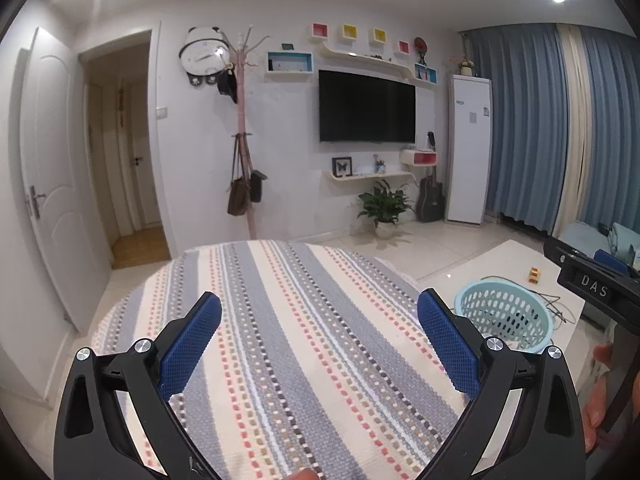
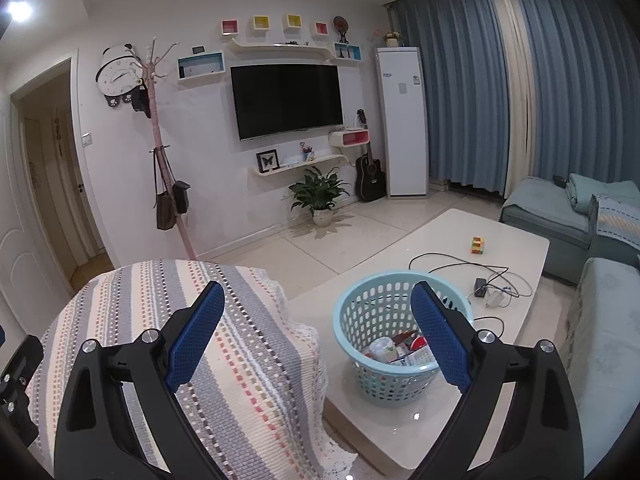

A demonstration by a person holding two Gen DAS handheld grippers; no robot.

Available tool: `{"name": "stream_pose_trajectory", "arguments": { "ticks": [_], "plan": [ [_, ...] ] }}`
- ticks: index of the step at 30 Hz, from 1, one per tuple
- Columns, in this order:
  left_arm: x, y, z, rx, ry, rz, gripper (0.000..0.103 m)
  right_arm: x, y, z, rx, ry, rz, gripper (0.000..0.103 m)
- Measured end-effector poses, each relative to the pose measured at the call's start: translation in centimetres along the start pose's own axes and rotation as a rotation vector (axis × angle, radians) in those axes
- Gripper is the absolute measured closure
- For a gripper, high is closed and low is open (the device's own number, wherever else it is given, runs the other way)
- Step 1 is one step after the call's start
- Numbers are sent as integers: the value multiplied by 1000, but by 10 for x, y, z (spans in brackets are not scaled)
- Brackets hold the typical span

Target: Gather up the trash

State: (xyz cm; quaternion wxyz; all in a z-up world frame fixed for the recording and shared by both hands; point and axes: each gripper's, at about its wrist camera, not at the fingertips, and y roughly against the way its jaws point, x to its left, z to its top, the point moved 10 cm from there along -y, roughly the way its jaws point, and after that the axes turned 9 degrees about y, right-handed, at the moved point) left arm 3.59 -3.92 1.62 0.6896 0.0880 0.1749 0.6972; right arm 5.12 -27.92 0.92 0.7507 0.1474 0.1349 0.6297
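A light blue perforated basket (image 2: pixel 384 312) stands on the white coffee table (image 2: pixel 440 240) and holds several pieces of trash (image 2: pixel 394 350), wrappers and packets. The basket also shows in the left wrist view (image 1: pixel 505 312), at the right. My right gripper (image 2: pixel 318 300) is open and empty, held above the basket's left side and the striped cover. My left gripper (image 1: pixel 320 308) is open and empty above the striped cover (image 1: pixel 288 340). The right gripper's body (image 1: pixel 592 280) shows at the right edge of the left wrist view.
A striped woven cover (image 2: pixel 224 352) drapes a seat left of the table. On the table lie a small coloured cube (image 2: pixel 477 246), black cables (image 2: pixel 460 268) and a charger (image 2: pixel 494 298). A blue sofa (image 2: pixel 560 216) stands right. A potted plant (image 2: pixel 320 196) and coat stand (image 2: pixel 160 152) are by the far wall.
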Motion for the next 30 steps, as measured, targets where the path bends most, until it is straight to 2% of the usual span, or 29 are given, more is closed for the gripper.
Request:
{"name": "stream_pose_trajectory", "arguments": {
  "ticks": [9,16,21,25,30],
  "plan": [
    [-15,-36,-17,65,5,-43,8,-10,-25,-12,29,13,-31,13],
    [-20,-63,-24,106,-14,-35,8,-13,-55,-19,66,4,-34,13],
    [-27,-69,-26,85,-33,-1,8,-19,-65,-26,80,5,-45,13],
    [-36,-75,-39,154,-18,-62,8,-25,-66,-32,82,12,-66,13],
    [-34,-69,-43,142,-11,-75,8,-29,-61,-33,76,10,-75,13]
  ]
}}
